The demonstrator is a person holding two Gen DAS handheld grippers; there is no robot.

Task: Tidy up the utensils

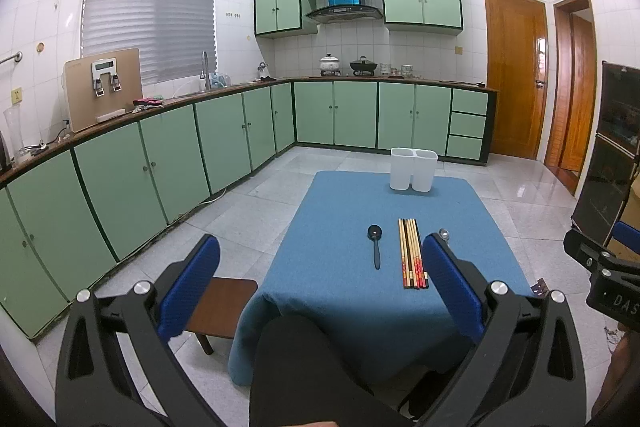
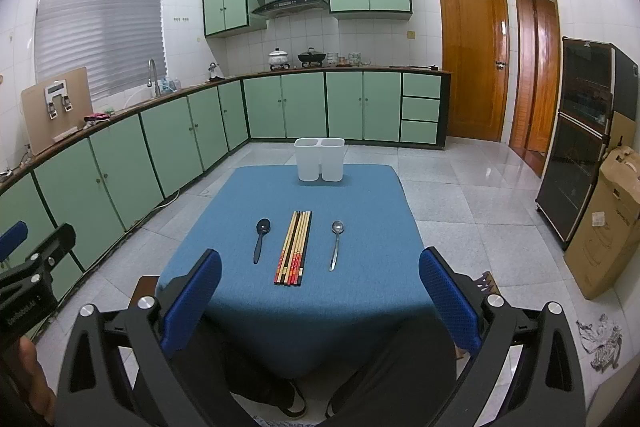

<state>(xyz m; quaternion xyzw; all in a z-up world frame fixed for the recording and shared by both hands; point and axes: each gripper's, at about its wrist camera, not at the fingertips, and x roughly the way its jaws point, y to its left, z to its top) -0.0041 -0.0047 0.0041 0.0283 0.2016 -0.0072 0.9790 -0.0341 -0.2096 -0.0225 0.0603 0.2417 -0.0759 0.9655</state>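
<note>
Holder (image 2: 319,159) upright, both compartments' insides unseen; chopsticks (image 2: 294,247) outside.

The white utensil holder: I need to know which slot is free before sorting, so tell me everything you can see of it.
The white utensil holder stands upright at the far edge of the blue tablecloth, centred beyond the chopsticks. It looks like smooth, matte white plastic, formed as two joined compartments side by side, each tapering slightly toward its base. Nothing sticks up out of either compartment. Only the cloth touches it; both grippers are well short of it.
</note>
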